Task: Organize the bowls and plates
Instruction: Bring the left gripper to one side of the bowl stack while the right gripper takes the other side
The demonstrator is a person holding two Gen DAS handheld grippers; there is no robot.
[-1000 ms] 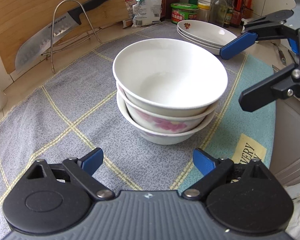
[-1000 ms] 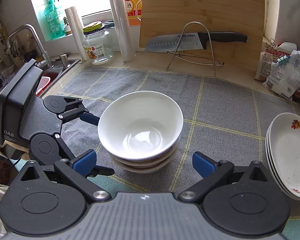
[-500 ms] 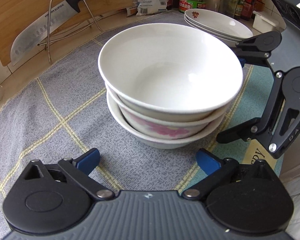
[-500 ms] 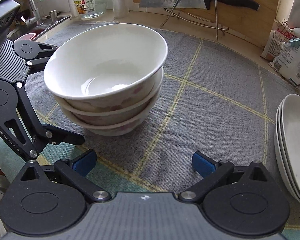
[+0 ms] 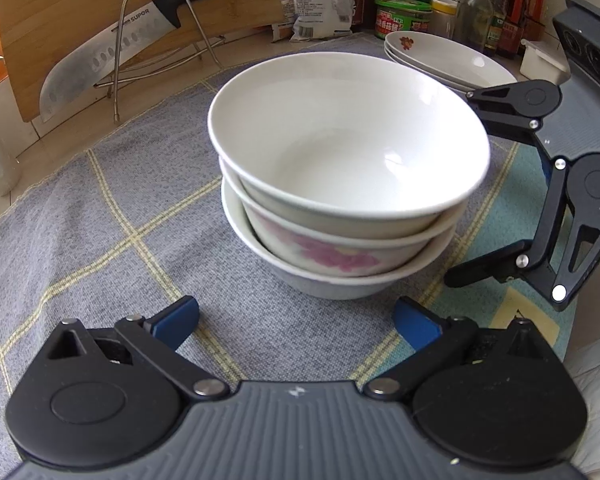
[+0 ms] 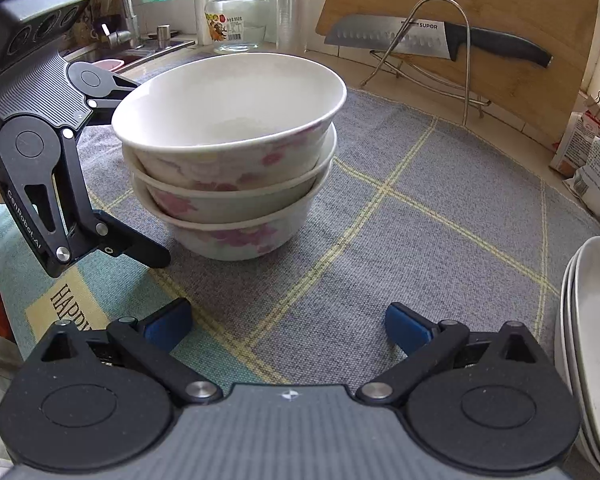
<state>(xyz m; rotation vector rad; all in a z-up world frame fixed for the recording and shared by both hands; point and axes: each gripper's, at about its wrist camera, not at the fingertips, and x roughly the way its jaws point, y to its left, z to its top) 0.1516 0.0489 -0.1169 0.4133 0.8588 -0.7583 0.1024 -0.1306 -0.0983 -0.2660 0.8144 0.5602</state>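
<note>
The left gripper [image 5: 296, 322] hangs spread at 6 o'clock of the 3 stacked bowls [image 5: 346, 168] on the grey mat [image 5: 112, 220]. The right gripper [image 6: 288, 322] is spread too, empty, with the plates [image 6: 592, 336] at its 3 o'clock. Best to close in level from both sides — low, under the bottom rim.

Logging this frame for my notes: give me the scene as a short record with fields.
bowls: three nested in one bowl stack on the grey mat
plates: plate stack behind the bowls, near the bottles
left tongs: open, short of the bowls, holding nothing
right tongs: open, holding nothing, bowls ahead to their left
background: knife on a wire rack against a cutting board
</note>
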